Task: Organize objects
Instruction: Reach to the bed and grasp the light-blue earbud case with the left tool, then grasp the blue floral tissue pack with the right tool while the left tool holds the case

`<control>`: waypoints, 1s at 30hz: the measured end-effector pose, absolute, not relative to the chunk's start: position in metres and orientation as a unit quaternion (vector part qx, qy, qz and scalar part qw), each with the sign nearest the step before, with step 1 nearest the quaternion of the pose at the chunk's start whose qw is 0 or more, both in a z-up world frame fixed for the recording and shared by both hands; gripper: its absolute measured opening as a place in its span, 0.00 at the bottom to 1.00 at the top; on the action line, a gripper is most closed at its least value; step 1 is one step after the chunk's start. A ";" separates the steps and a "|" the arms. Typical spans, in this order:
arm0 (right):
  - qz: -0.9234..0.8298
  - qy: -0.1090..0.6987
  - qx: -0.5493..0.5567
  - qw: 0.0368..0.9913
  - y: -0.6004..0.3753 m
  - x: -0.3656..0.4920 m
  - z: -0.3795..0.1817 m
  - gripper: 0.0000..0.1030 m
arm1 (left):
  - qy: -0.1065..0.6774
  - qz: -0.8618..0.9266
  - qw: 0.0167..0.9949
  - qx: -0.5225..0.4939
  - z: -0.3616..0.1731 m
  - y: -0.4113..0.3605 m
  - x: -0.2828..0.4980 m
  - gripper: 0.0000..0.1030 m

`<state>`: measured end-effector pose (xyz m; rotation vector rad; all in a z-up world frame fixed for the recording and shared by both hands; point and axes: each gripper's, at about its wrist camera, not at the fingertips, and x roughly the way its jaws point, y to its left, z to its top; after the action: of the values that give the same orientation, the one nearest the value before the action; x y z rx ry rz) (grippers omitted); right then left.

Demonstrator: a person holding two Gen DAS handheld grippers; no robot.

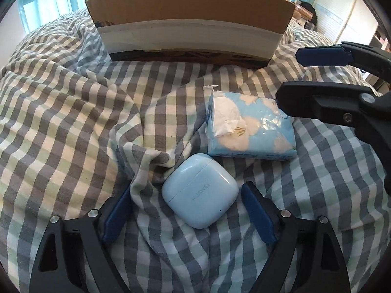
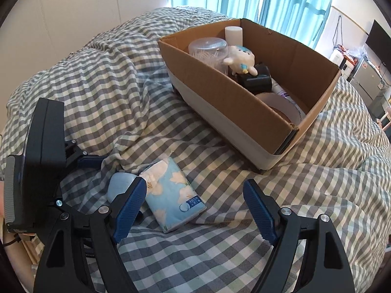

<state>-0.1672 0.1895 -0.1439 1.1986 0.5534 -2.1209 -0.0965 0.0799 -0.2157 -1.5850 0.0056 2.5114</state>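
Cardboard fills the top of the left wrist view: the box (image 1: 190, 22) shows only its outer front wall, so whatever it holds is hidden from here, and its far rim is cut off by the frame edge. Below it, on the wrinkled checked bedspread (image 1: 61, 112), lies a pale blue earbud case (image 1: 200, 193), rounded and glossy, with faint lettering that is hard to read. The left gripper (image 1: 188, 214) stands with its blue-padded fingers wide apart, one on each side of the case and neither touching it. Just beyond the case sits a tissue pack (image 1: 251, 127), light blue with white shapes (a tuft of tissue sticks out at its torn end). The right gripper (image 1: 303, 75) enters from the right edge, mostly cut off, one tip reaching over the pack's corner.

From the right wrist, the box (image 2: 264, 119) shows its open top: a clear tub of cotton swabs (image 2: 210, 51), a white cylinder (image 2: 233, 36), a small plush toy (image 2: 240, 59), a black object (image 2: 256, 79) and a tape roll (image 2: 281, 107), the last partly hidden by the wall. The right gripper (image 2: 195, 210) is spread open and empty, the tissue pack (image 2: 173, 195) lying between its fingers, nearer the left one. That finger hides most of the earbud case (image 2: 119, 185). The left gripper (image 2: 44, 161) looms at the left, its fingertips hard to make out.
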 end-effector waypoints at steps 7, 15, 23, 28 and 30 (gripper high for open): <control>-0.800 0.227 0.461 0.310 0.184 -0.167 -0.149 0.79 | 0.007 0.846 0.095 -0.524 -0.206 0.077 -0.084 0.58; -0.770 0.263 0.469 0.344 0.166 -0.159 -0.160 0.79 | 0.021 0.866 0.093 -0.491 -0.164 0.061 -0.071 0.24; -0.747 0.320 0.489 0.318 0.147 -0.164 -0.181 0.79 | 0.004 0.871 0.098 -0.482 -0.160 0.028 -0.099 0.23; -0.731 0.331 0.516 0.300 0.142 -0.175 -0.195 0.79 | -0.004 0.867 0.115 -0.486 -0.156 0.036 -0.093 0.24; -0.728 0.338 0.522 0.290 0.140 -0.178 -0.199 0.78 | -0.007 0.862 0.125 -0.491 -0.160 0.037 -0.094 0.29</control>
<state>-0.1778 0.1399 -0.1989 1.3923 0.9022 -1.9414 -0.0935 0.0367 -0.1603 -1.4311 -0.0214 2.5110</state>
